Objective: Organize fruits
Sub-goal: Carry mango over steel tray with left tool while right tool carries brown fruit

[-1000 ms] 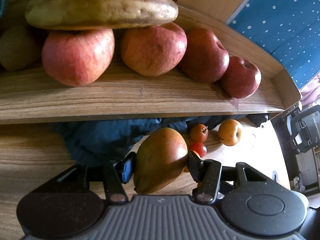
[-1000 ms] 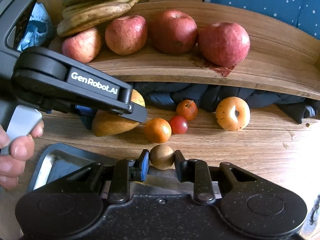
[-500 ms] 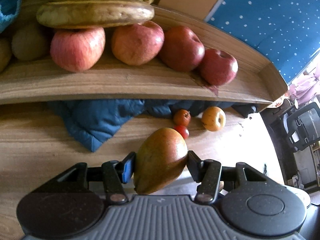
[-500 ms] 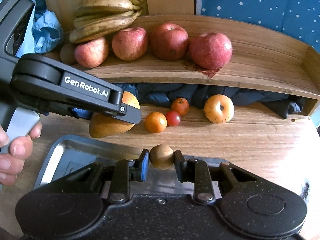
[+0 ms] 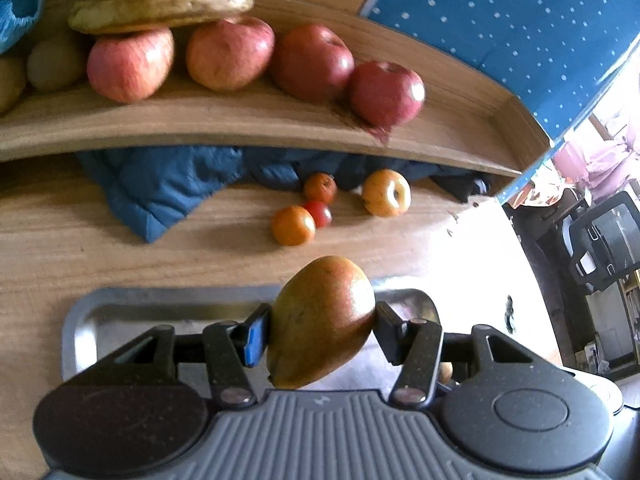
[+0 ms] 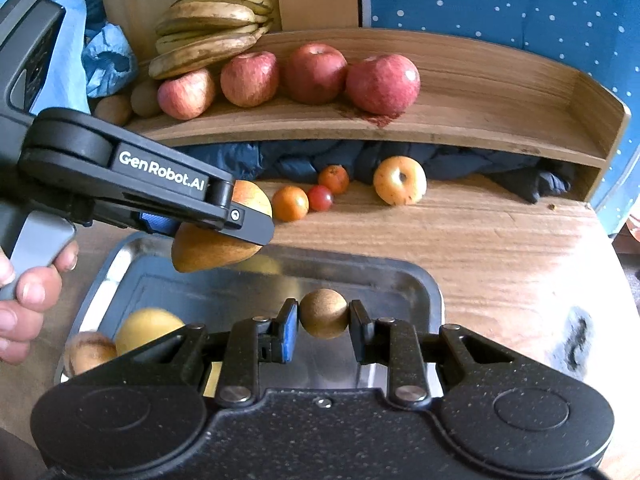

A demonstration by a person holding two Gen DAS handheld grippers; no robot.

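Fingers of left gripper (image 5: 322, 322) clamped mango (image 5: 322, 320), long axis steeply tilted, over far-left corner of metal tray (image 6: 434, 300). Right gripper (image 6: 323, 320) pinched small brown fruit (image 6: 323, 313) over tray's far edge. Both loads directly above tray; right one nearer its middle.

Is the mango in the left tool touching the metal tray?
Apart. The right wrist view shows the mango gripped in the left tool, hanging above the tray floor with its reflection below.
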